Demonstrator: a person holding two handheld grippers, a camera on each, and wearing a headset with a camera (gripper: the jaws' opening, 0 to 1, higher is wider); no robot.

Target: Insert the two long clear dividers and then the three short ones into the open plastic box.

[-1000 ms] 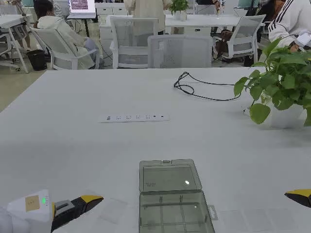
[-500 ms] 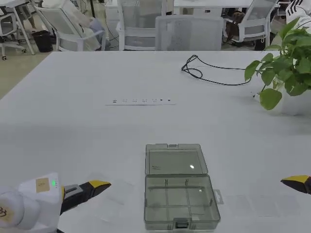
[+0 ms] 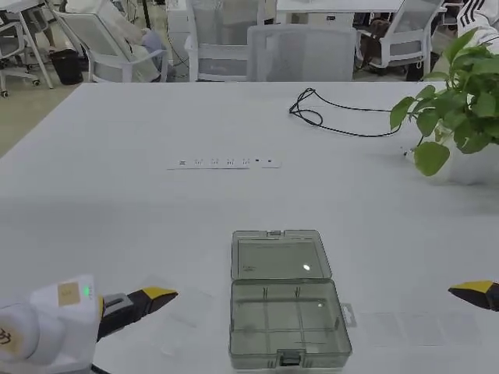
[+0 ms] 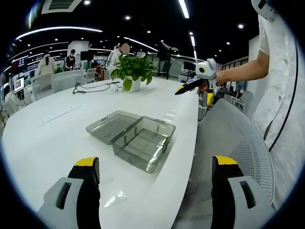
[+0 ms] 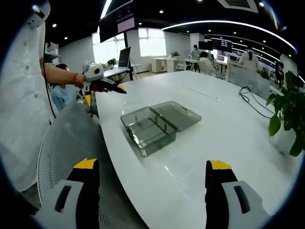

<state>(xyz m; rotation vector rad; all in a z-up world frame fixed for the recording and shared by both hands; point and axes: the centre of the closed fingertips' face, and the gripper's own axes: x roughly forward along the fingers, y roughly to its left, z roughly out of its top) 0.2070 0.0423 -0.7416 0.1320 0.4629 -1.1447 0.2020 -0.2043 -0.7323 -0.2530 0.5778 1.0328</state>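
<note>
Table, white and broad, bears the open box, power strip, cable and plant; chairs stand behind. Left gripper and right gripper both hang with jaws spread wide.

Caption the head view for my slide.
Open plastic box on the white table, between left gripper and right gripper, clear dividers lying flat beside it.

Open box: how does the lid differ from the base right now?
The lid lies opened flat on the far side in the head view; the base sits nearer. The lid is shallow, the base deeper-walled. The base has a latch on its near edge; the lid's panel shows a glare spot. Both are smoky clear plastic, joined at the hinge.
</note>
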